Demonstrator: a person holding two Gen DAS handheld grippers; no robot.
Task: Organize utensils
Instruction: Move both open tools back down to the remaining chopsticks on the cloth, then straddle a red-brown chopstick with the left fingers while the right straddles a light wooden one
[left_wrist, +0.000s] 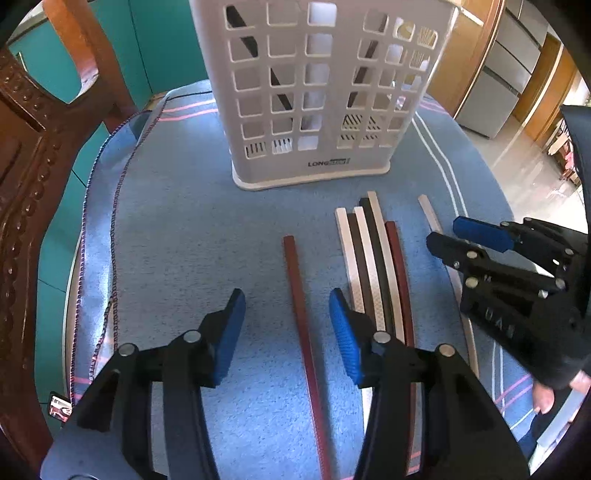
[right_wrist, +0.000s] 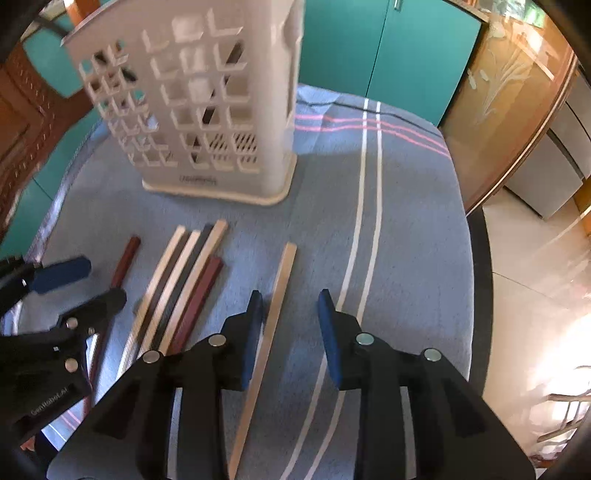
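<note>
A: Left wrist view?
B: Left gripper (left_wrist: 287, 332) spread, straddling the lone red chopstick (left_wrist: 301, 325) at lower centre; holder (left_wrist: 317, 92) at top; bundle (left_wrist: 373, 266) to the right.

A: Right wrist view?
B: Right gripper (right_wrist: 290, 332) spread, its left finger beside the pale chopstick (right_wrist: 275, 314) at centre; holder (right_wrist: 207, 110) upper left.

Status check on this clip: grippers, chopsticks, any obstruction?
Left gripper open, straddling lone red chopstick. Right gripper open beside lone pale chopstick. Six chopsticks bunched between. Holder upright, nothing blocking.
</note>
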